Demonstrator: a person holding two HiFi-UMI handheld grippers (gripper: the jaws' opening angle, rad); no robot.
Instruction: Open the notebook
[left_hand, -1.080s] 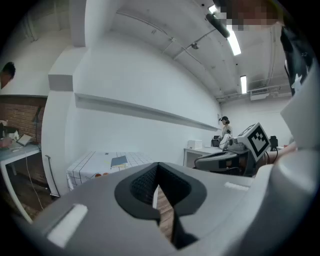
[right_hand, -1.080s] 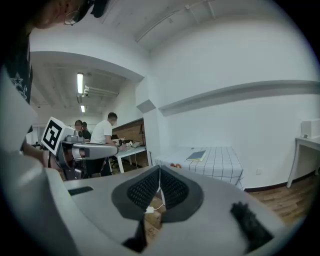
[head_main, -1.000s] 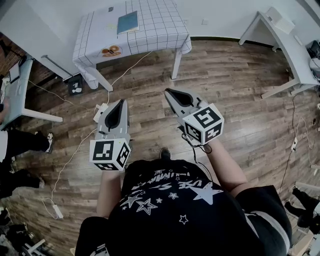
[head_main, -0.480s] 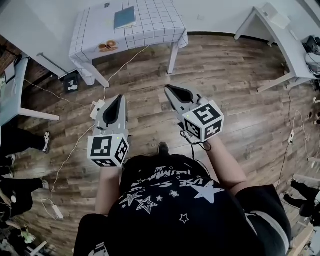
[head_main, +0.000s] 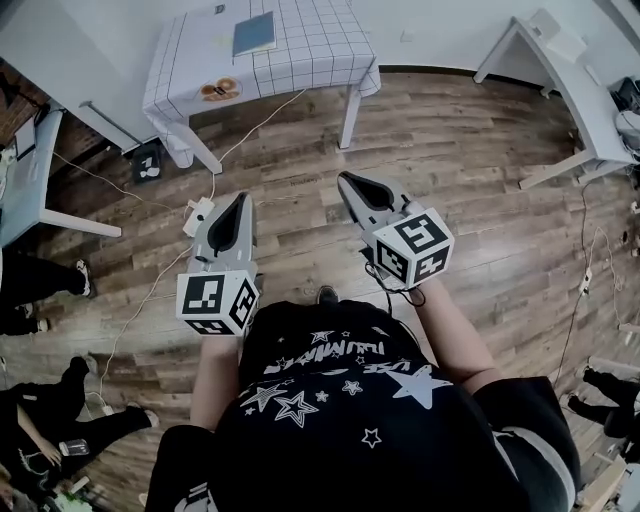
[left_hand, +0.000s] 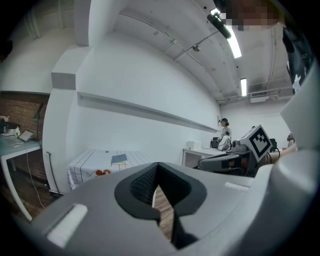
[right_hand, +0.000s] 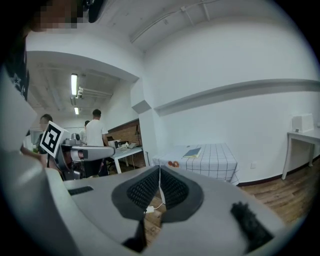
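Observation:
The blue-grey notebook (head_main: 254, 33) lies closed on a table with a checked white cloth (head_main: 310, 55), far across the wooden floor. It also shows small in the left gripper view as the notebook (left_hand: 119, 159) and in the right gripper view as the notebook (right_hand: 192, 152). My left gripper (head_main: 241, 201) and right gripper (head_main: 346, 180) are held side by side at waist height, pointing toward that table and well short of it. The left gripper (left_hand: 158, 166) is shut with nothing between its pads. The right gripper (right_hand: 160, 169) is shut and empty too.
An orange-and-red item (head_main: 220, 91) lies at the table's near left corner. A power strip (head_main: 197, 216) and cables trail over the floor ahead. White desks stand at the right (head_main: 570, 75) and left (head_main: 25, 190). A person (head_main: 45, 430) is at the lower left.
Both grippers stay shut and almost where they were. The head view has shifted slightly. The person at the left edge has moved toward the lower left corner.

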